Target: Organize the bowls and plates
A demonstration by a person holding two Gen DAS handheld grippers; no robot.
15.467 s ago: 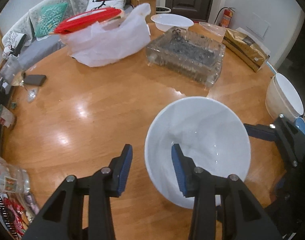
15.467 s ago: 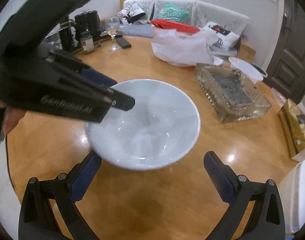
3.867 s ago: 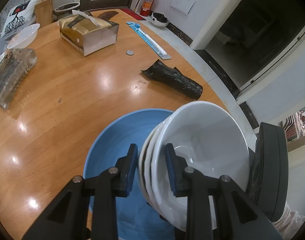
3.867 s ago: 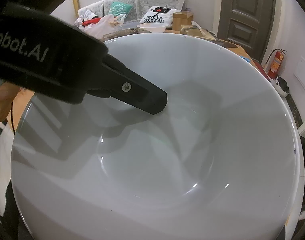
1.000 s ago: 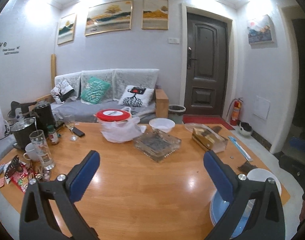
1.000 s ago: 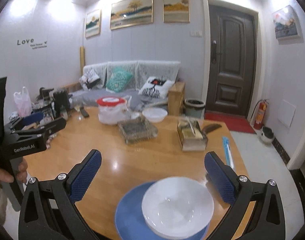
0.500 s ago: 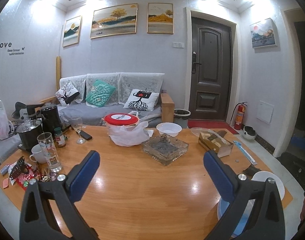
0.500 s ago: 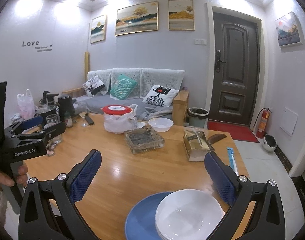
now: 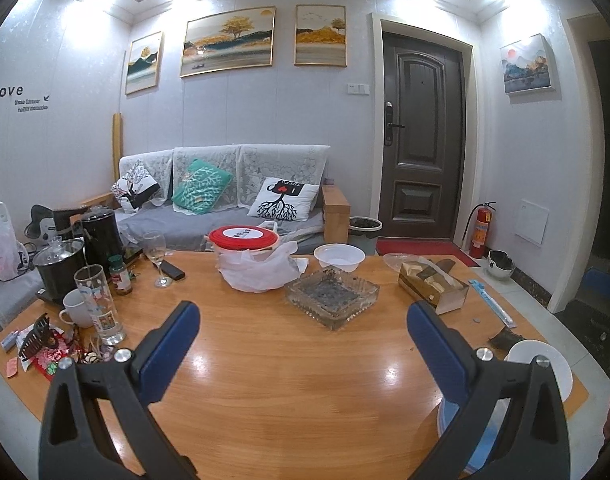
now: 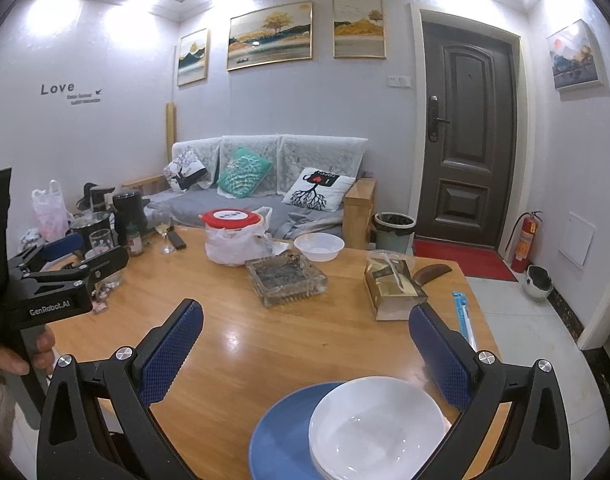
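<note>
A stack of white bowls (image 10: 379, 428) sits on a blue plate (image 10: 283, 440) at the near right edge of the wooden table (image 10: 273, 344). In the left wrist view the stack (image 9: 545, 360) and the plate (image 9: 445, 420) show partly behind the right finger. My right gripper (image 10: 305, 348) is open and empty, raised above and behind the stack. My left gripper (image 9: 303, 344) is open and empty over the table's near side; it also shows at the left of the right wrist view (image 10: 65, 276).
A glass ashtray (image 9: 331, 294), a small white bowl (image 9: 339, 257), a red-lidded container in a plastic bag (image 9: 251, 256), a tissue box (image 9: 431, 282) and a blue toothbrush (image 9: 491, 302) are on the table. Glasses, a mug (image 9: 79, 312), kettles and clutter stand at the left.
Both grippers have drawn back and up slightly from the table. The bowl stack on the blue plate sits lower and nearer the right in both views.
</note>
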